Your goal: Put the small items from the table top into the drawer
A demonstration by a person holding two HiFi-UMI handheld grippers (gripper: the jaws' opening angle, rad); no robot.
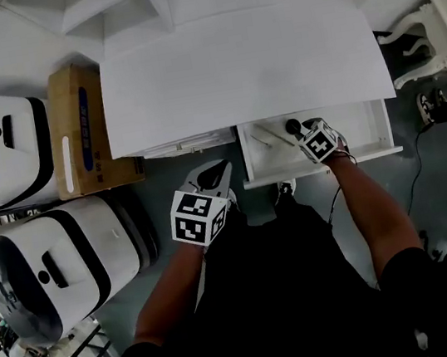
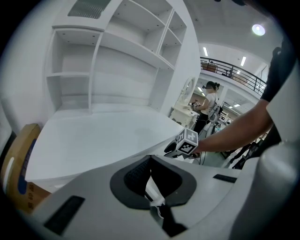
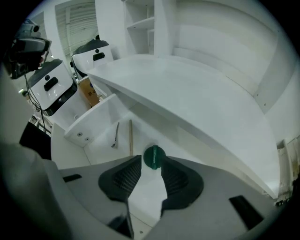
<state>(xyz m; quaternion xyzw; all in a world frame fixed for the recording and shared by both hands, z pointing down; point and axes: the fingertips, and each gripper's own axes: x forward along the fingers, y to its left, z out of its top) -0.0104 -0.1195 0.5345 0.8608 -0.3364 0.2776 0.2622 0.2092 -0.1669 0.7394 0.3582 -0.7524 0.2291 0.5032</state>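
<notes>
Two grippers work just in front of the person. The left gripper (image 1: 219,168) hovers outside the drawer (image 1: 367,130), near its left corner, with its jaws pressed together and nothing between them. The right gripper (image 3: 151,165) reaches down into the open drawer, its tips pinching a round green cap (image 3: 153,156) by its edges, just above the white drawer floor. Further in, to the cap's left, a thin wooden stick (image 3: 131,137) and a slim grey metal piece (image 3: 116,135) lie side by side on the drawer floor. Beyond the drawer lies the white table top (image 1: 240,70), with white shelves (image 2: 117,47) behind it.
</notes>
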